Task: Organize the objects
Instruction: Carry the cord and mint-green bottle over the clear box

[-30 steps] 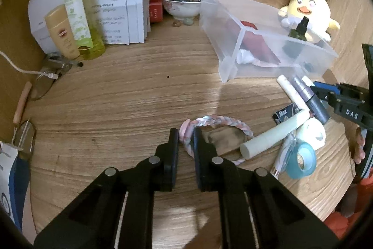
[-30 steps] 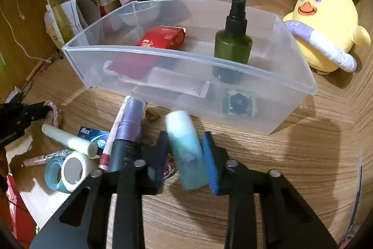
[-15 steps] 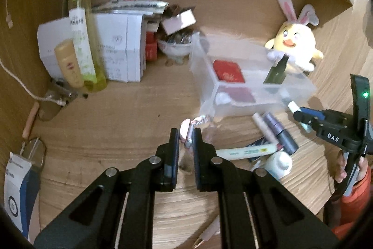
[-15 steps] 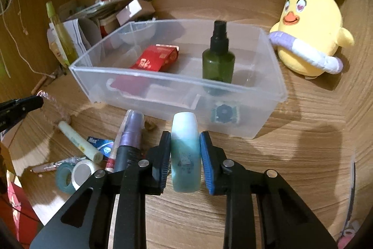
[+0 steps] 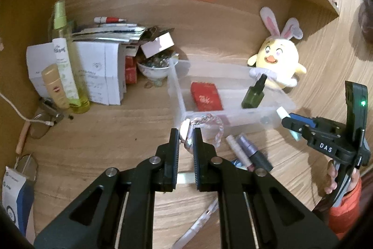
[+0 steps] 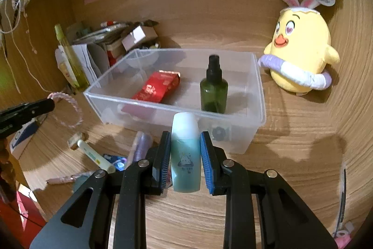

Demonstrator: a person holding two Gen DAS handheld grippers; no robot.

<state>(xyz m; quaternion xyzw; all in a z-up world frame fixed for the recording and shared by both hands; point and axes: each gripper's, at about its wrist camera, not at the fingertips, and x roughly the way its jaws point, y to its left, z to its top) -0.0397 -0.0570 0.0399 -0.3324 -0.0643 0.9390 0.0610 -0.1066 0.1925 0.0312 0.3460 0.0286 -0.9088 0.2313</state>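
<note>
My left gripper [image 5: 186,137] is shut on a pink and white braided bracelet [image 5: 209,121], which hangs in the air in front of the clear plastic bin [image 5: 235,114]. From the right wrist view the bracelet [image 6: 70,110] dangles left of the bin [image 6: 256,95]. My right gripper [image 6: 185,144] is shut on a teal bottle with a white cap [image 6: 185,155], held just before the bin's near wall. Inside the bin stand a dark green spray bottle [image 6: 214,89] and a red packet [image 6: 158,86].
On the wooden desk lie a purple tube [image 5: 250,151], a pale stick [image 6: 93,155], a blue packet [image 6: 114,159] and a tape roll. A yellow bunny-eared plush [image 6: 300,55] sits right of the bin. Bottles, white boxes and a bowl [image 5: 153,70] crowd the back left.
Both grippers have risen from the desk. The left one lifted the bracelet off the wood; the right one raised the teal bottle toward the bin's front rim.
</note>
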